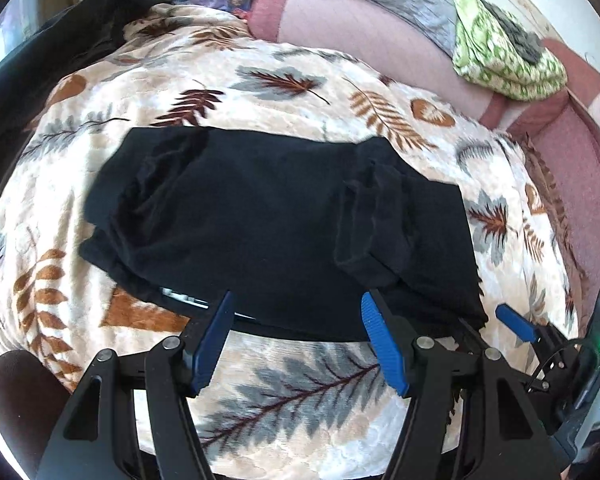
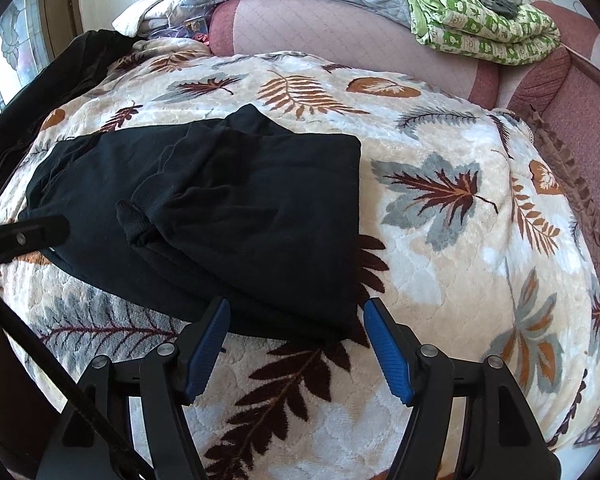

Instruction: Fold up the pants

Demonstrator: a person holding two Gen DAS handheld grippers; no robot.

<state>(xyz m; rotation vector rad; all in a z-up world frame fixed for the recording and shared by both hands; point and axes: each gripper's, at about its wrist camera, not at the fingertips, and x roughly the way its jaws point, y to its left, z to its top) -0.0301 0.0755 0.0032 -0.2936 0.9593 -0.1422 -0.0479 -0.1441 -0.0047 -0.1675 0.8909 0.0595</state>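
The left gripper (image 1: 296, 312) and right gripper (image 2: 296, 316) both hang spread and empty at the near edge of the folded black pants (image 1: 268, 224), which lie on a leaf-patterned blanket (image 2: 440, 216). Beyond, a green patterned cloth (image 2: 480, 28) rests on the pink sofa back (image 2: 340, 32).

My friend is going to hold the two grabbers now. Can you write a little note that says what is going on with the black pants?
Left gripper: open, nothing between its pads, at the near edge of the black pants.
Right gripper: open too, holding nothing, at the near right corner of the pants.
The pants lie on the leaf blanket, already folded into a short, layered rectangle, with a cuff end lying loose on top.
Done: the main folds, it seems.
Left: maybe one more fold or some tidying of the loose end; I can't tell which is planned.
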